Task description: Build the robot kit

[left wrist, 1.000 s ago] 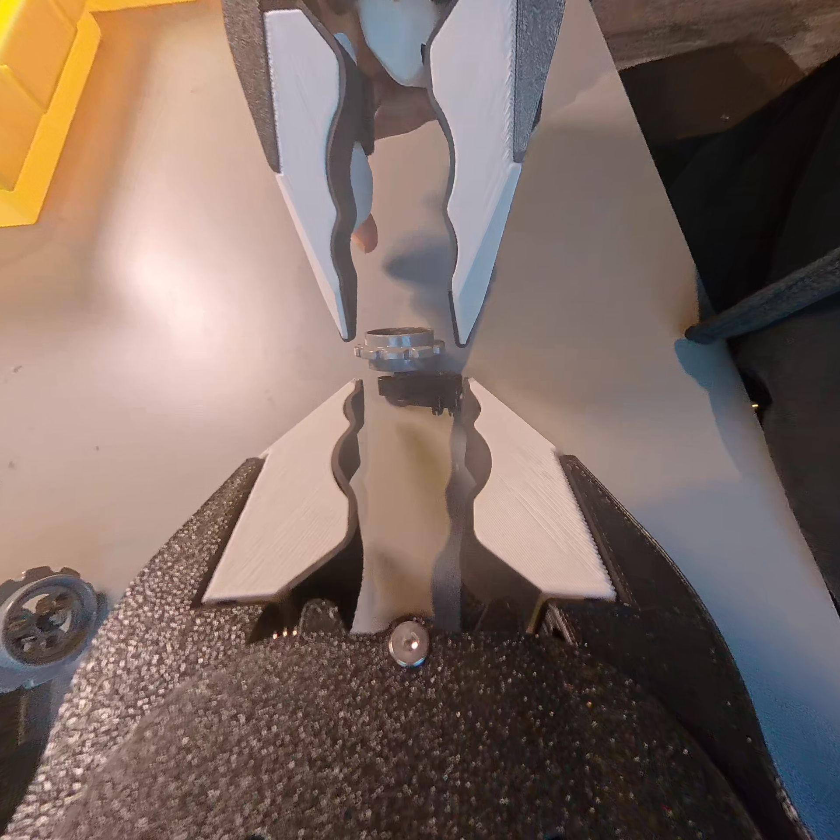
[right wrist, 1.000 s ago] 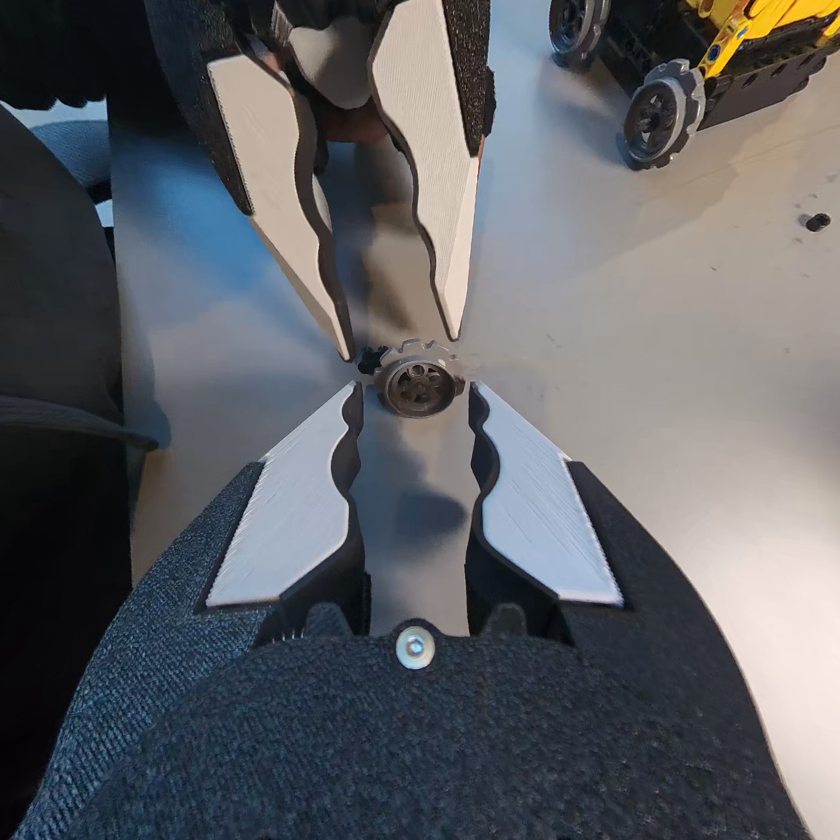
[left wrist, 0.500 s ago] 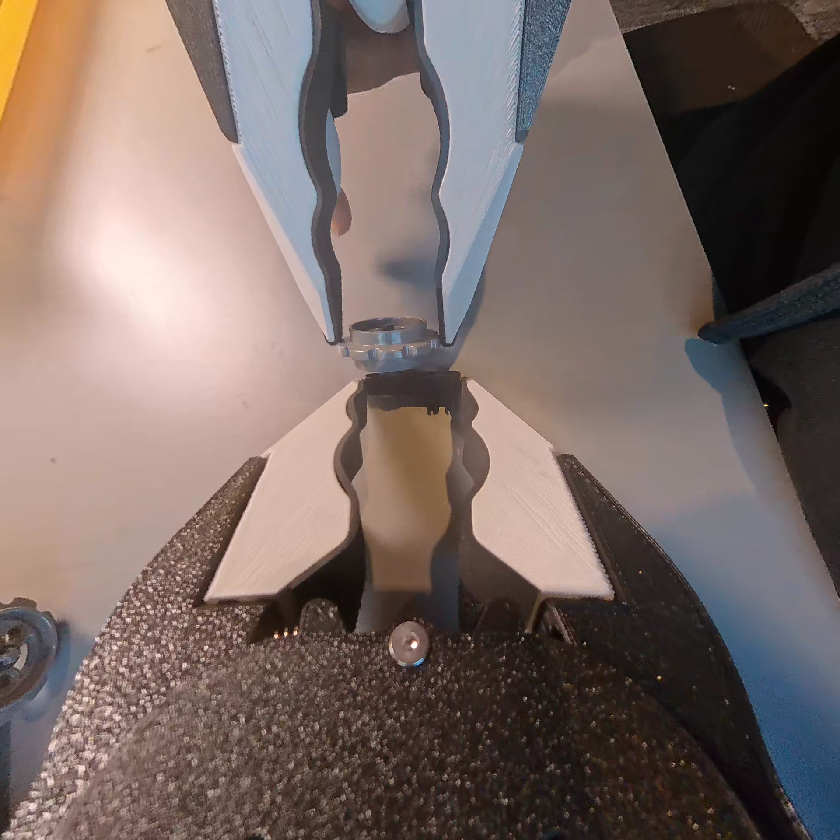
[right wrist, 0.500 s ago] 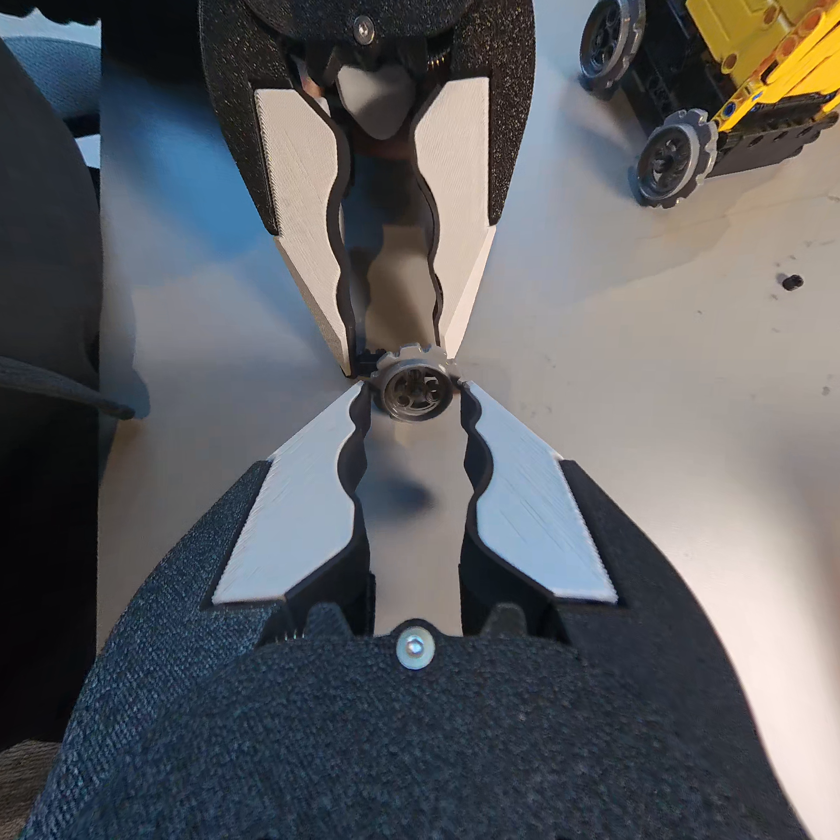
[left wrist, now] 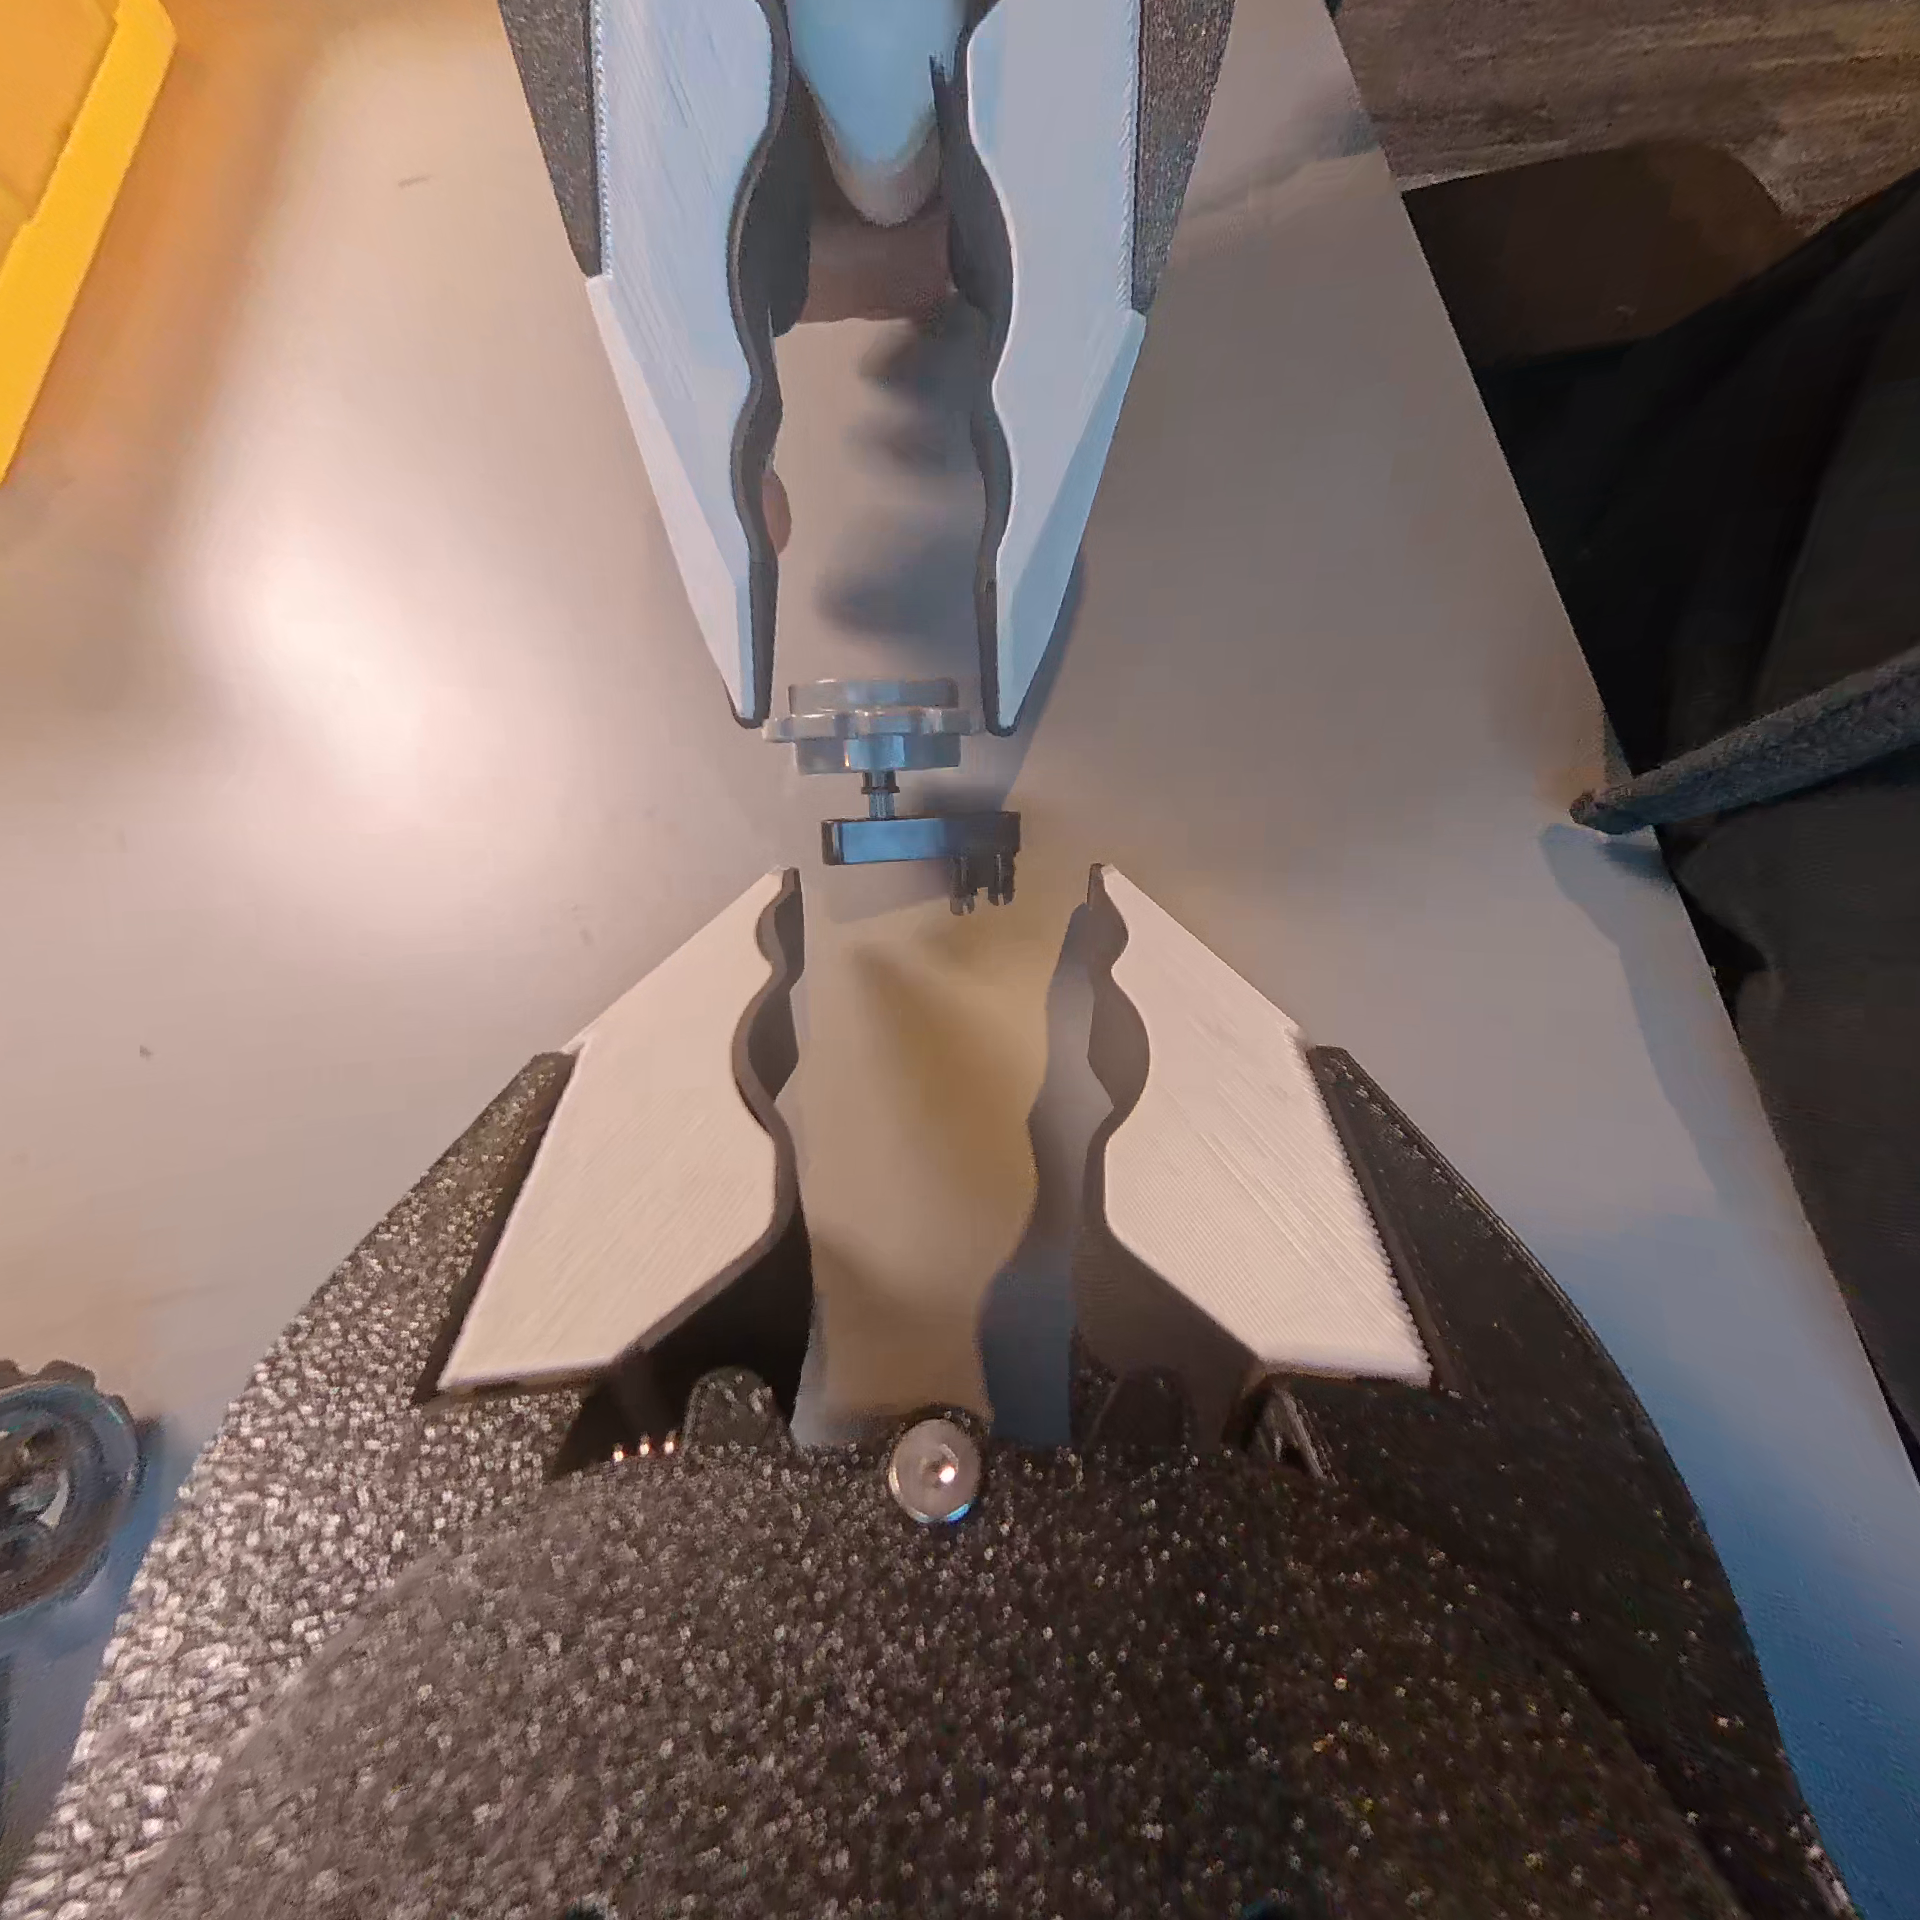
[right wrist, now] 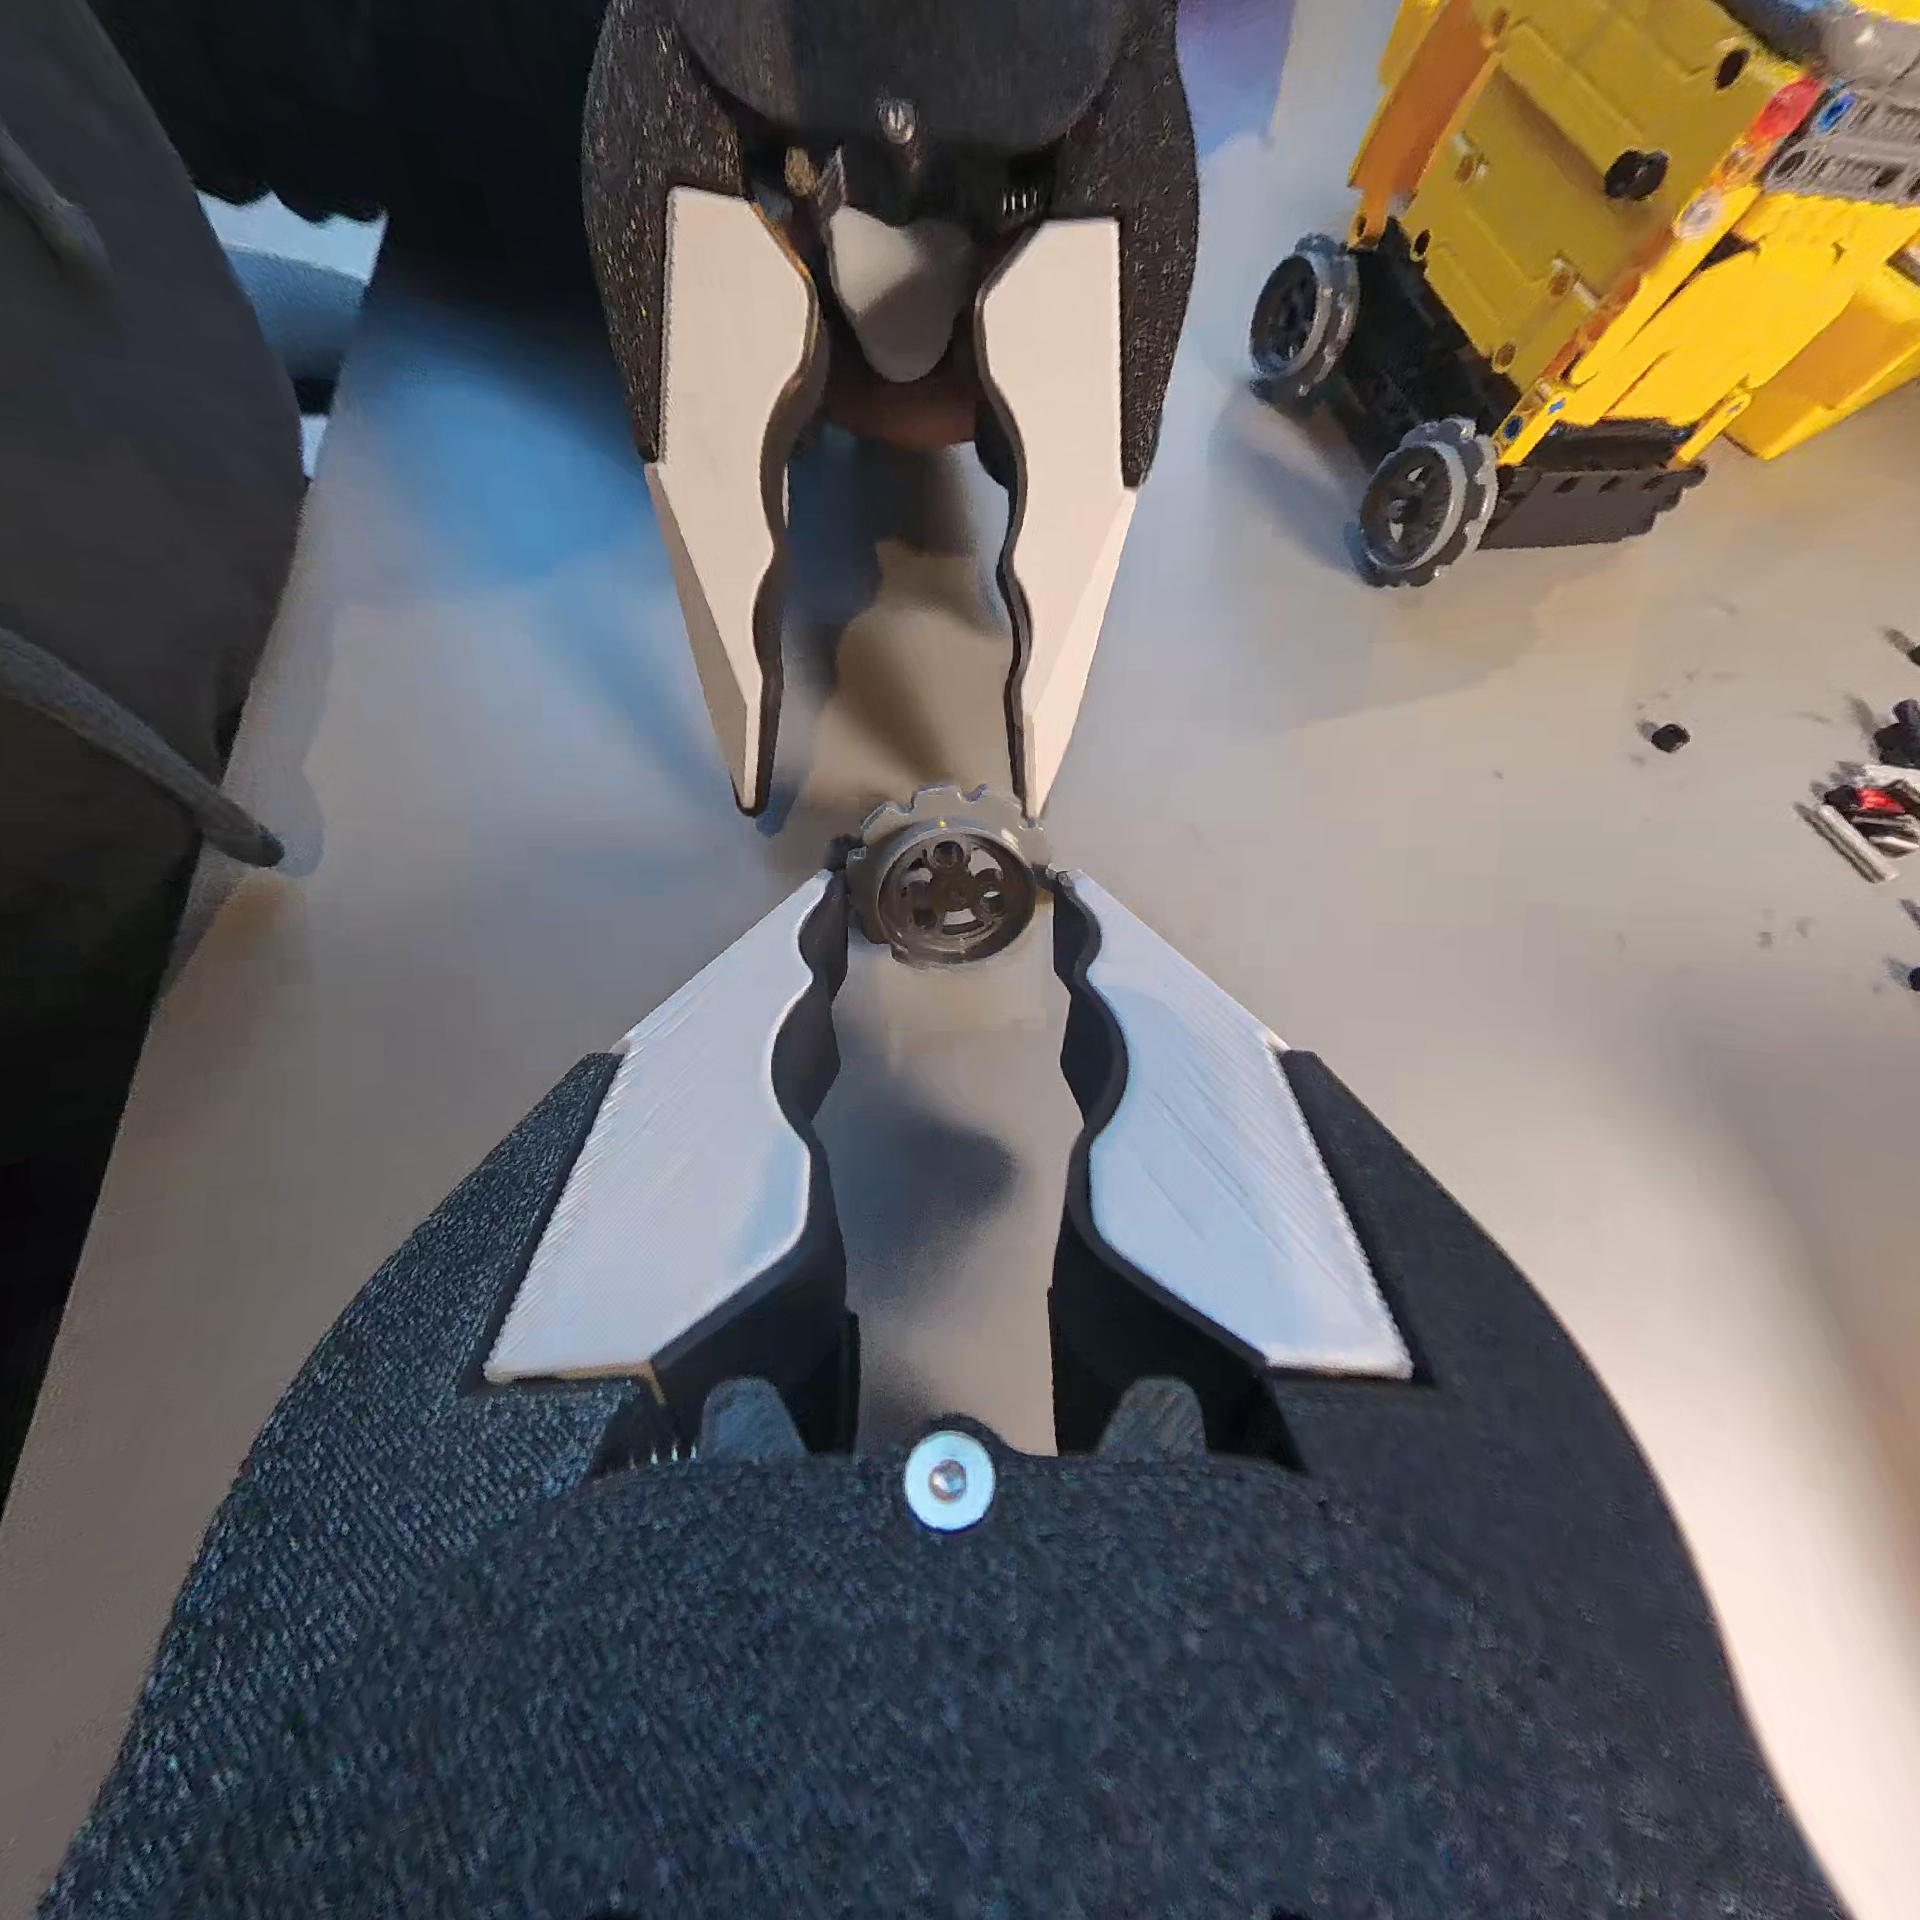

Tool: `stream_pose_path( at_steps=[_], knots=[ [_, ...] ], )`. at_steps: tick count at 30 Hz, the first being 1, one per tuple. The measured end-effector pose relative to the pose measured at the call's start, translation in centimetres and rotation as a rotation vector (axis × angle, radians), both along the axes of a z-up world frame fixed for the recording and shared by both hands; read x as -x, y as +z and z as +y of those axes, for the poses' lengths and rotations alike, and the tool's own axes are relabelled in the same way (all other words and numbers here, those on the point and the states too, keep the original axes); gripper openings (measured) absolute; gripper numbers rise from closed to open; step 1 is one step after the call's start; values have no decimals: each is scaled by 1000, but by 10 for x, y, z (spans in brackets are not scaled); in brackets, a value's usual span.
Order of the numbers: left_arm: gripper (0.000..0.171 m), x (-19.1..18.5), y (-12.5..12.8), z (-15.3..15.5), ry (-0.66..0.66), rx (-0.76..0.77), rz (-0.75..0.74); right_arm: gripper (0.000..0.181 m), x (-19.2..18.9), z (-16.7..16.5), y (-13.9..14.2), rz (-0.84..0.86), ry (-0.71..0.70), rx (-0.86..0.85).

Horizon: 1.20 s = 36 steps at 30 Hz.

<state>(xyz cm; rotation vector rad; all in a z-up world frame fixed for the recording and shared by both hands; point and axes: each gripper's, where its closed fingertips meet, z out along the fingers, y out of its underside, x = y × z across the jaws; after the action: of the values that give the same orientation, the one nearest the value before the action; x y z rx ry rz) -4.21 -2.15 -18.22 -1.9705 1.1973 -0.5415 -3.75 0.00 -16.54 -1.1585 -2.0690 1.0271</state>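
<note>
While the two grippers faced each other tip to tip above the pale table [left wrist: 312,727], the left gripper [left wrist: 943,881] stood with its fingers spread wide and nothing between them, its tips just short of a small black beam [left wrist: 914,840]. That beam hung on a thin pin under a grey toothed wheel [left wrist: 871,722], and the right gripper [right wrist: 943,896] had its fingertips closed against the wheel's rim, holding it clear of the table with its open hub toward the right wrist camera. Farther off in the right wrist view, a yellow brick-built vehicle [right wrist: 1621,239] sat on the table with two like wheels, and small loose parts [right wrist: 1870,800] lay at the right edge. Half a second before, the left fingers had clamped the black beam hard against the wheel; they had since parted and let it go, and a gap with the pin showing had opened between beam and wheel.
</note>
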Motion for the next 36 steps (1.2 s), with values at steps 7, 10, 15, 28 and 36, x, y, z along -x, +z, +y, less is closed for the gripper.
stream_pose_path(
  at_steps=[7, 10, 15, 28, 36],
  knots=[
    [51, -6, 15, 8, 14, -30, -76, 40, 4, -9, 18, 93, 38, 37],
    [31, -3, 25, 8, 22, -43, -126, 40, 7, -10, 23, 118, 52, 41],
    [6, 9, 41, 11, 63, -25, -241, 36, 11, -8, 38, 189, 52, 74],
    [6, 17, 37, 16, 83, -10, -239, 36, 17, -2, 34, 201, 43, 67],
    [27, 21, 36, 22, 111, -40, -228, 36, 20, 3, 39, 217, 25, 81]
  ],
)
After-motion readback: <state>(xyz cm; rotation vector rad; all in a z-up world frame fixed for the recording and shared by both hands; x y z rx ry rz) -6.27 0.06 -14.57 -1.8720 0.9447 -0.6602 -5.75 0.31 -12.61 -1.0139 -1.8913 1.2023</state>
